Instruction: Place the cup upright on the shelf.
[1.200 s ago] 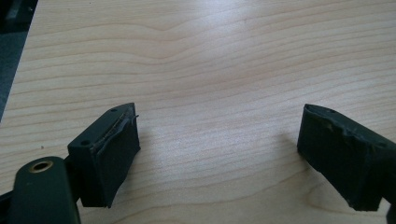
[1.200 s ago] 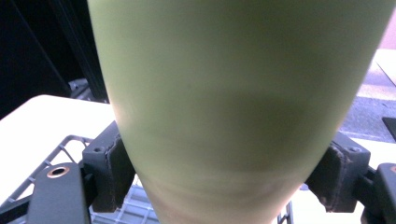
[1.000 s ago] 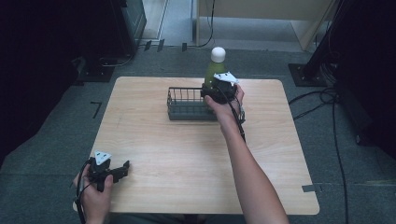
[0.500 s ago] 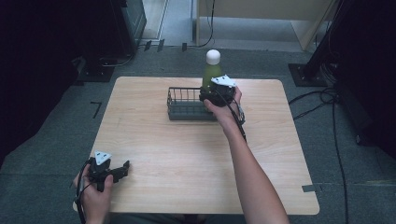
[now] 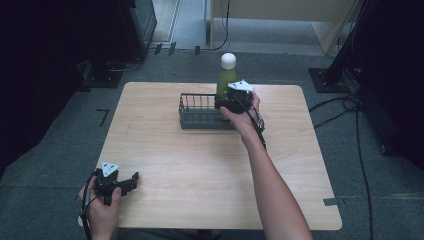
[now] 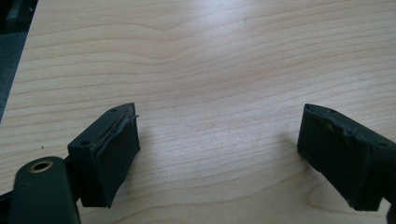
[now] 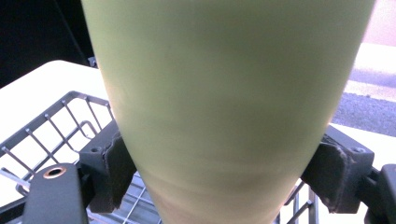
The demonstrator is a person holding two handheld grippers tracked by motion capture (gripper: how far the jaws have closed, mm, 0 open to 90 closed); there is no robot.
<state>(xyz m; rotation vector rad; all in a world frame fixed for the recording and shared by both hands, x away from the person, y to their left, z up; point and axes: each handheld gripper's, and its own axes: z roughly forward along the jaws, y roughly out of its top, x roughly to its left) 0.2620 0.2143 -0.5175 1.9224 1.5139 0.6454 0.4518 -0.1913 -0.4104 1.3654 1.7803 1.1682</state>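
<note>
The right gripper [image 5: 231,100] holds a green bottle [image 5: 226,80] upright in the wire basket [image 5: 197,112]; the left gripper [image 5: 120,182] rests on the table [image 5: 200,170].

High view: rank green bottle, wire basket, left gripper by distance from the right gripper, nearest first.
1. green bottle: between the right gripper jaws, at the basket's right end.
2. wire basket: just left of it.
3. left gripper: far off, near-left table edge.
</note>
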